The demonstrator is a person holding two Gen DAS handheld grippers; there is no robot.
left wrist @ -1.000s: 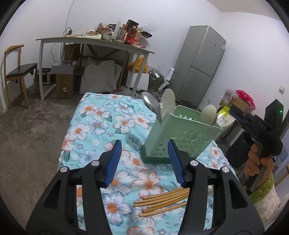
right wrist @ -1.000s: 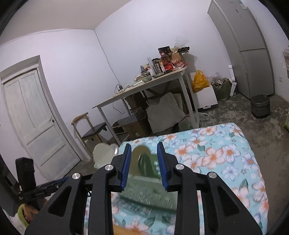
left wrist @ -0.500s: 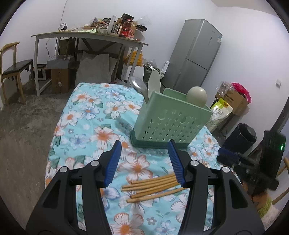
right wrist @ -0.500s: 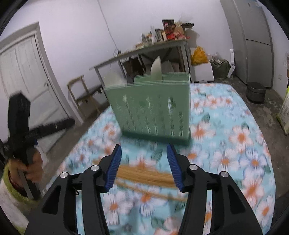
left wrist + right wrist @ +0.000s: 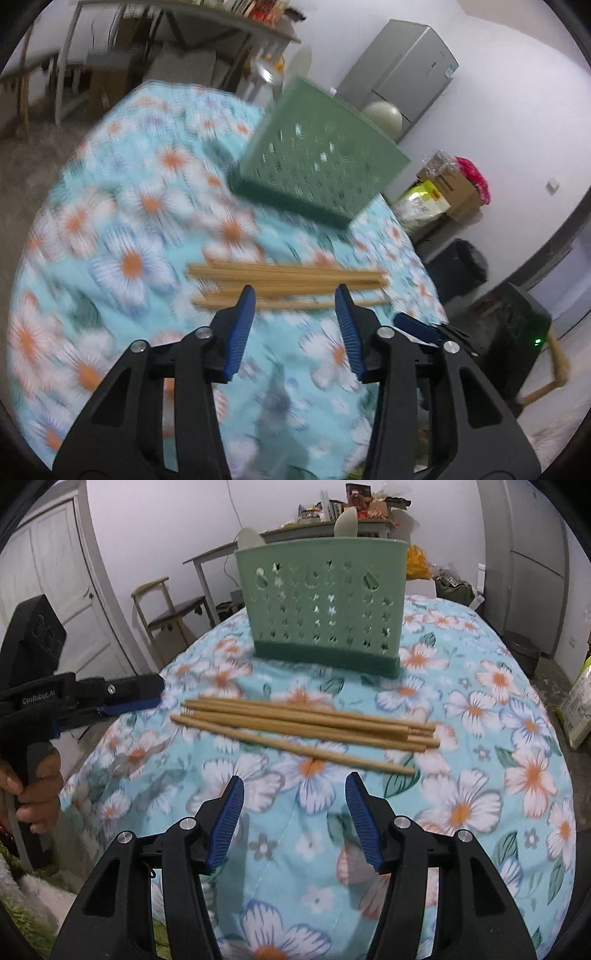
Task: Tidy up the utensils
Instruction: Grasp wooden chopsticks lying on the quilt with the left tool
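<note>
I hold both tools, left (image 5: 295, 306) and right (image 5: 294, 794), with jaws spread, empty, near the wooden chopsticks (image 5: 306, 725) before the green utensil holder (image 5: 325, 613).

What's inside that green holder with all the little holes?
Two pale rounded utensil heads poke above the green holder. The left view also shows a shiny metal spoon. Their handles and anything lower are hidden by the wall.

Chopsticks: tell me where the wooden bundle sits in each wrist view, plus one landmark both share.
Left wrist: chopsticks lie mid-frame, just beyond the open left gripper.
Right wrist: chopsticks lie mid-frame, ahead of the open right gripper.
Shared landmark: green utensil holder behind them.
</note>
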